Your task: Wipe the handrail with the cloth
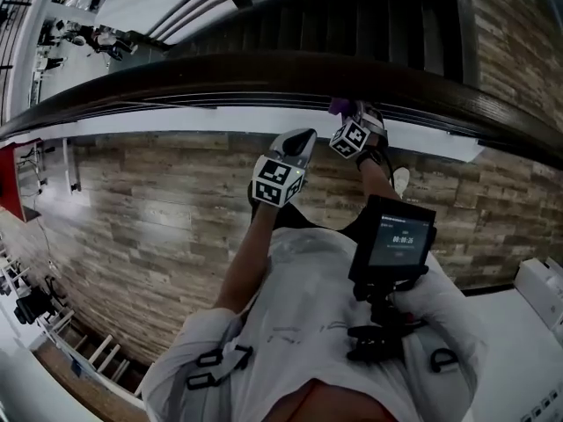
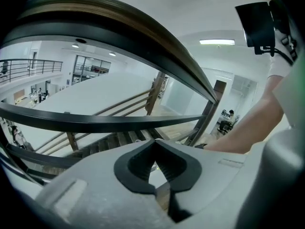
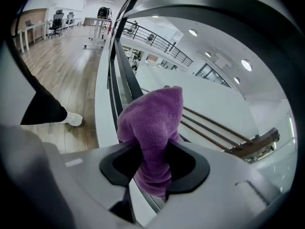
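Note:
The dark wooden handrail (image 1: 264, 73) arcs across the top of the head view. My right gripper (image 1: 346, 110) is up against its near edge, shut on a purple cloth (image 1: 338, 105). In the right gripper view the cloth (image 3: 153, 116) bulges up from between the jaws of the right gripper (image 3: 152, 151), and the handrail (image 3: 228, 4) curves overhead. My left gripper (image 1: 305, 136) hangs just below the rail to the left, shut and empty. In its own view the left gripper (image 2: 154, 142) has its tips touching, and the handrail (image 2: 143, 32) sweeps above.
Black metal bars (image 2: 95, 123) run under the rail, above a white ledge (image 1: 220, 120). Stairs (image 1: 352, 25) descend beyond it. Wood plank floor (image 1: 149, 218) lies under me. A screen on a chest mount (image 1: 400, 240) sits at the right, and my shoe (image 1: 400, 181) is near the ledge.

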Demonstrator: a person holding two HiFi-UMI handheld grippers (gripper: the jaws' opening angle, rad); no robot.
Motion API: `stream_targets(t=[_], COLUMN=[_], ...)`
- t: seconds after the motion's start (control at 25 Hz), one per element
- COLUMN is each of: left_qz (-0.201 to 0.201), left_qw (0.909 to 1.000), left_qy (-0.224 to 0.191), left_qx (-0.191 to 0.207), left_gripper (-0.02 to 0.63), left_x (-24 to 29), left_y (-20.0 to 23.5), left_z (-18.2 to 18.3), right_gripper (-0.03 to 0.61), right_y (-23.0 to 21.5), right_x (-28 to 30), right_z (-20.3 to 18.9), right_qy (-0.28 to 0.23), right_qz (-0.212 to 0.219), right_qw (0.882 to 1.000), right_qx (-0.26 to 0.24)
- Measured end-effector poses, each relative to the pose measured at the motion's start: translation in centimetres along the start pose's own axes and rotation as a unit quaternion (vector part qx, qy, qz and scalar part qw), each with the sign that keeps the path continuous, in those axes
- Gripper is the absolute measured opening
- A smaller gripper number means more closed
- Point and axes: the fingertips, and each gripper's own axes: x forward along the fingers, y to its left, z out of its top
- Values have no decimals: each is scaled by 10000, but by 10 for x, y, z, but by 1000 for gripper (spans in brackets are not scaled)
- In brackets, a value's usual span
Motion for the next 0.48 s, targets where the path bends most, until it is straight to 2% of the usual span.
stream_targets(t=[0.24,0.48], left_qz=[-581,-1057], left_qw=[9973,9913], left_qy=[260,391], left_qx=[377,683], left_gripper=[0,0], left_x=[44,83], left_y=[-45,-87], left_z=[-1,6], right_gripper=[146,146], right_y=[-27,-58], right_x=[-10,-24], right_z=[-51,-120], right_qy=[38,264], right_qz=[-241,-611], right_qw=[9993,9967], right_qx=[287,474])
